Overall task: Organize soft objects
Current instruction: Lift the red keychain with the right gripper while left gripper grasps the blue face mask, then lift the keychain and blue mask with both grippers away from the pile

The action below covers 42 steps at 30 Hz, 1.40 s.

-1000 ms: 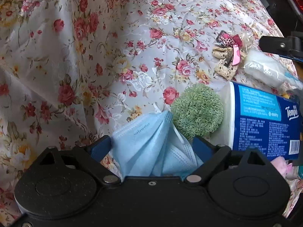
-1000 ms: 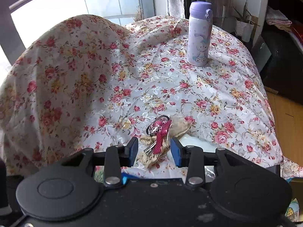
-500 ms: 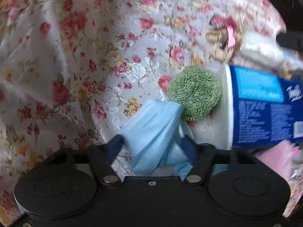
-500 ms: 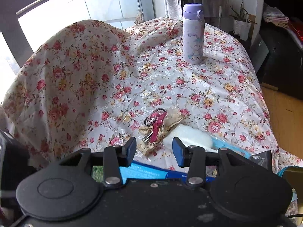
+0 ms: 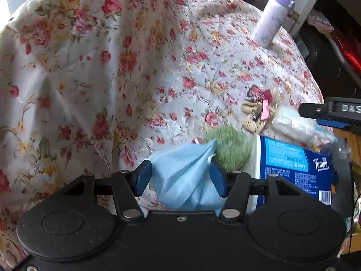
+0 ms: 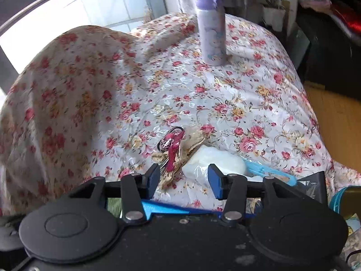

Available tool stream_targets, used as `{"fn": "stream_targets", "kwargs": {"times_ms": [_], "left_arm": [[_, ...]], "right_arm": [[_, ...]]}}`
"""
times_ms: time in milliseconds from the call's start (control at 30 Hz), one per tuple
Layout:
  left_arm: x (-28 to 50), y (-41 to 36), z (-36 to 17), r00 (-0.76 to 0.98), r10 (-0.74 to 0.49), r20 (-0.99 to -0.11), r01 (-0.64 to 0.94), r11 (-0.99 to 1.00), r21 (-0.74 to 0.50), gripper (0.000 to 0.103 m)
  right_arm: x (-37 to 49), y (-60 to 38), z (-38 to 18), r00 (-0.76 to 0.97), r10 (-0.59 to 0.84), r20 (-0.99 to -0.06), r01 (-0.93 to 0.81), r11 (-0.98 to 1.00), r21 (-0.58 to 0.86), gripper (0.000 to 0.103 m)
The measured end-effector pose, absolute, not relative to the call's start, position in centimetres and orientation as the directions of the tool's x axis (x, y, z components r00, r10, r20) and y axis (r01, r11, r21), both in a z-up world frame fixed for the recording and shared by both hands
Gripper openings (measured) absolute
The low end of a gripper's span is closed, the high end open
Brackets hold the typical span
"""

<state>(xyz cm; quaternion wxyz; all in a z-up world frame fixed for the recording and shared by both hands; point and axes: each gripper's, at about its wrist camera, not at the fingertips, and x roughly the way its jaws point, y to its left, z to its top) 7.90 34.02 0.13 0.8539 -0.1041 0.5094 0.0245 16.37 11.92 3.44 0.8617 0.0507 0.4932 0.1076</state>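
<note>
My left gripper (image 5: 180, 174) has a crumpled light-blue face mask (image 5: 187, 162) between its blue pads. Its jaws are closing and both pads press the mask, which hangs a little above the floral cloth (image 5: 135, 79). Just behind the mask sits a green fuzzy ball (image 5: 232, 146). My right gripper (image 6: 183, 176) hovers low over the cloth with its jaws opening and nothing gripped. A leopard-print and pink hair-clip bundle (image 6: 173, 151) lies by its left finger, and a white soft packet (image 6: 214, 160) lies by its right finger.
A blue Tempo tissue pack (image 5: 293, 169) lies to the right of the green ball. A lilac bottle (image 6: 211, 27) stands upright at the back of the cloth. A blue plastic piece (image 6: 268, 171) lies beside the white packet. The cloth drops off to wooden floor (image 6: 334, 122) on the right.
The left jaws have closed from wide apart onto the mask and lifted it slightly. The right jaws have let go of the hair-clip bundle and drawn back from it.
</note>
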Motion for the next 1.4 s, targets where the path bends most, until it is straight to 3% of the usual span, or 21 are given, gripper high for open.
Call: {"fn": "stream_targets", "kwargs": {"times_ms": [333,533,633,667,767,1133,1200,1333,1400], "left_arm": [[8.1,33.6,-0.2,0.502,-0.044,-0.864,-0.133,0.983,-0.127,0.053],[8.3,33.6,-0.4,0.495,-0.057,-0.867,-0.129,0.982,-0.139,0.053],[8.3,33.6,-0.4,0.495,-0.048,-0.868,-0.132,0.983,-0.130,0.053],[8.3,33.6,-0.5,0.493,-0.050,-0.869,-0.130,0.983,-0.131,0.053],[8.4,33.5,-0.5,0.487,-0.050,-0.872,-0.128,0.983,-0.128,0.054],[8.6,33.6,-0.7,0.461,-0.051,-0.886,-0.130,0.984,-0.124,0.056],[8.8,33.5,-0.8,0.442,-0.053,-0.896,-0.122,0.985,-0.119,0.065],[9.8,32.7,-1.7,0.335,-0.036,-0.942,-0.081,0.994,-0.067,0.073],[10.4,32.2,-2.2,0.278,-0.017,-0.961,-0.060,0.998,-0.035,0.083]], "right_arm": [[19.9,16.1,0.3,0.470,0.199,-0.860,-0.146,0.978,0.146,0.068],[21.8,18.6,-2.4,0.423,0.158,-0.892,-0.184,0.979,0.086,0.069],[22.2,19.3,-3.7,0.414,0.114,-0.903,-0.197,0.980,0.034,0.058],[22.1,19.5,-4.0,0.419,0.089,-0.904,-0.200,0.980,0.004,0.041],[21.4,19.5,-3.9,0.447,0.079,-0.891,-0.235,0.971,-0.032,0.035],[19.9,16.9,1.8,0.503,0.250,-0.827,-0.228,0.962,0.153,0.034],[19.2,16.6,3.0,0.520,0.263,-0.812,-0.238,0.958,0.158,0.034],[17.5,15.9,4.9,0.539,0.289,-0.791,-0.263,0.950,0.169,0.034],[16.5,15.6,5.6,0.546,0.301,-0.782,-0.275,0.946,0.173,0.034]]}}
